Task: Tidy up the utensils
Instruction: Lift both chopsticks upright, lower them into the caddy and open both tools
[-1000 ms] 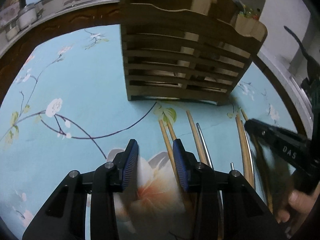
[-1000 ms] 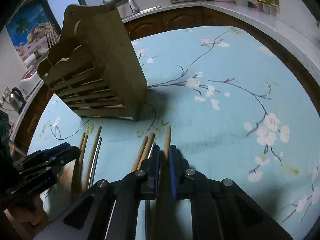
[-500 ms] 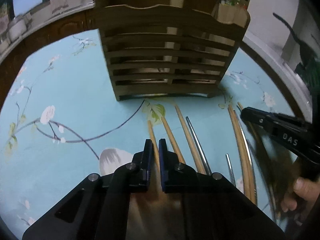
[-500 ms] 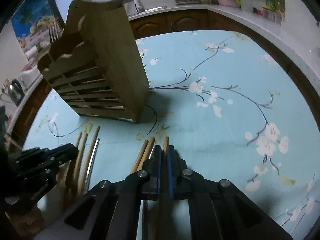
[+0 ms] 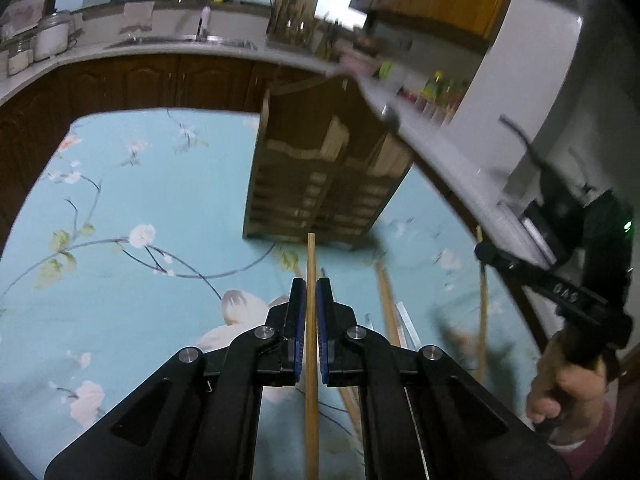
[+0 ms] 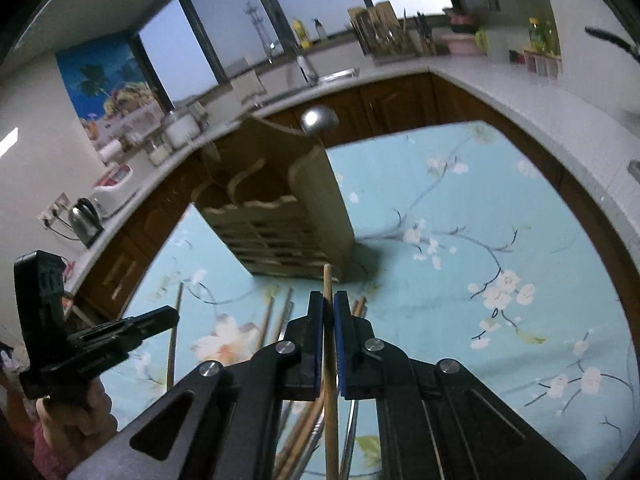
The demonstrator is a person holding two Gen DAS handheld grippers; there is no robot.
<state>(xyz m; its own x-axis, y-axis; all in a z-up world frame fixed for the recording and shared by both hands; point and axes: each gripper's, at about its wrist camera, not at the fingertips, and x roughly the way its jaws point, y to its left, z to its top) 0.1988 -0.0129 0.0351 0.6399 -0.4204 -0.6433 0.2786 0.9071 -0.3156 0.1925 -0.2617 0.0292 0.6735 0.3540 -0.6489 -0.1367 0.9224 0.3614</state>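
Observation:
My left gripper is shut on a wooden chopstick that sticks out ahead of the blue pads, lifted off the table. My right gripper is shut on another wooden chopstick, also raised. The wooden slatted utensil holder stands upright on the table ahead of both grippers, with a metal ladle rising from it. More chopsticks, wooden and metal, lie on the tablecloth below. The right gripper shows at the right of the left wrist view, the left gripper at the left of the right wrist view.
The table wears a light blue floral cloth. Dark wood cabinets and a white counter curve around behind it, carrying jars, a kettle, a knife block and bottles. A person's hand grips the right tool's handle.
The left gripper closed on a chopstick lying on the cloth. Both grippers then rose and tipped up with their chopsticks, so the holder looks smaller and the kitchen counter came into view.

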